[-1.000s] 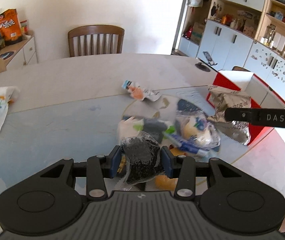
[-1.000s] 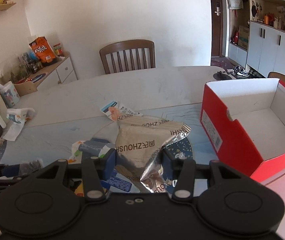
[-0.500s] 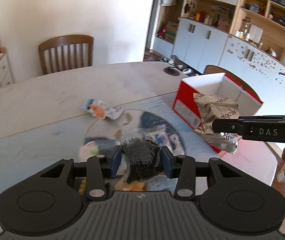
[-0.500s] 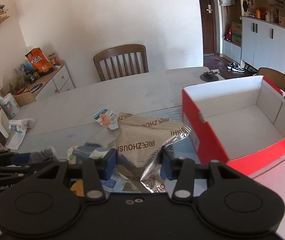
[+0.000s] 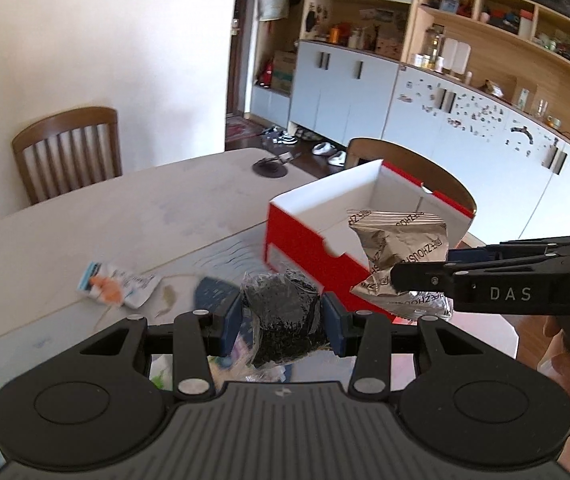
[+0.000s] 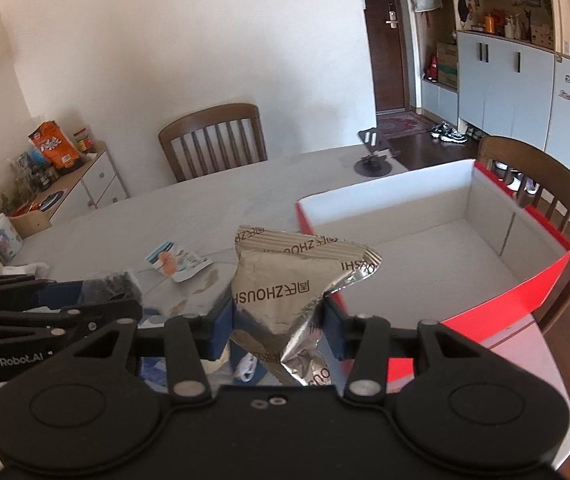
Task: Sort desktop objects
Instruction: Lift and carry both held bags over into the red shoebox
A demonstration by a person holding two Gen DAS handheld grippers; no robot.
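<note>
Tongs both clamp loads: left gripper (image 5: 281, 325) pinches a clear-wrapped black bundle (image 5: 283, 322), right gripper (image 6: 277, 322) a crinkled silver-brown foil packet (image 6: 285, 284).

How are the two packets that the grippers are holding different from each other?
The dark packet in the left gripper is a black, grainy lump in clear wrap; the foil packet in the right gripper is beige and silver with printed letters. The dark packet is compact and rounded, the foil packet taller and crumpled. Both are clamped between blue pads, lifted near the red box.
</note>
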